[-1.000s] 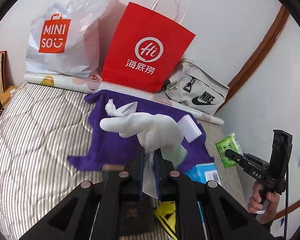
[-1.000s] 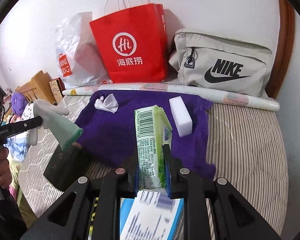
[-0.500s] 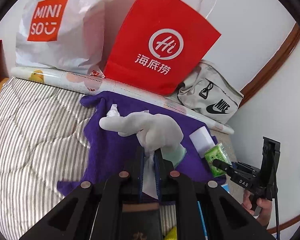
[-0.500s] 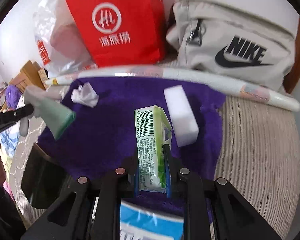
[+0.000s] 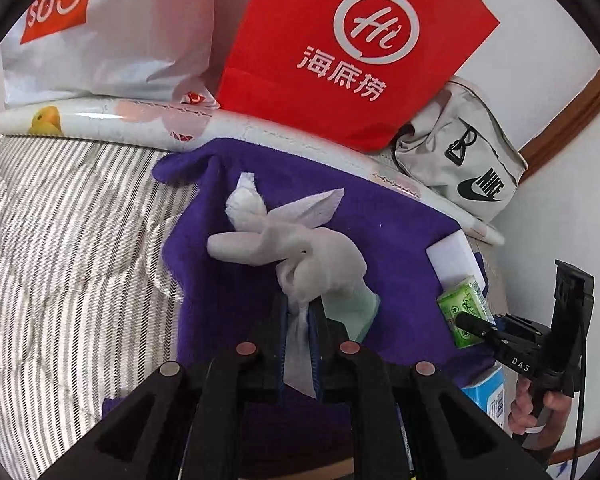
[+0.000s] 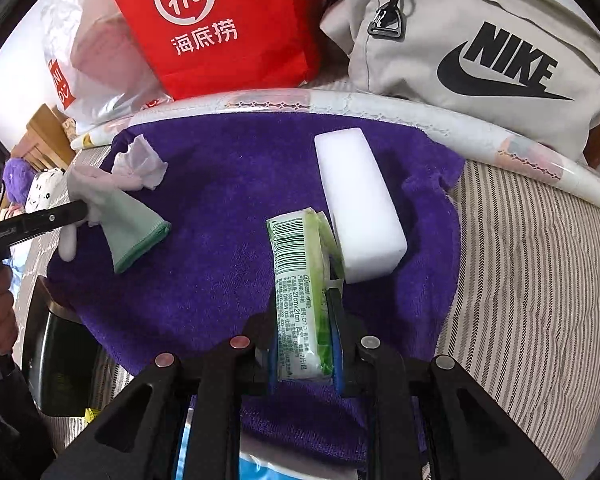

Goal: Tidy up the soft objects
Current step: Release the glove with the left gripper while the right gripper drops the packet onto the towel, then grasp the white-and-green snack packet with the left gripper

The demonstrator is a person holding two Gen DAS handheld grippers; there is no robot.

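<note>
A purple towel (image 6: 228, 200) is spread on the striped bed. My left gripper (image 5: 300, 312) is shut on a white glove with a green cuff (image 5: 324, 260), which hangs low over the towel beside a crumpled white tissue (image 5: 252, 204). In the right wrist view that glove (image 6: 128, 220) hangs at the towel's left side from the left gripper (image 6: 76, 212). My right gripper (image 6: 304, 320) is shut on a green tissue pack (image 6: 300, 280), low over the towel, its far end against a white sponge block (image 6: 358, 208). In the left wrist view the pack (image 5: 462, 304) is at the towel's right edge.
A red paper bag (image 5: 352, 48), a white plastic shopping bag (image 5: 112, 32) and a grey Nike bag (image 6: 480, 40) lean on the wall behind a long rolled sheet (image 6: 380, 108). A black object (image 6: 60, 360) and a blue box (image 5: 488, 392) lie at the towel's near edge.
Both grippers have come down and forward over the purple towel. The tissue pack now sits beside the sponge block, and the glove is lower, near the crumpled tissue.
</note>
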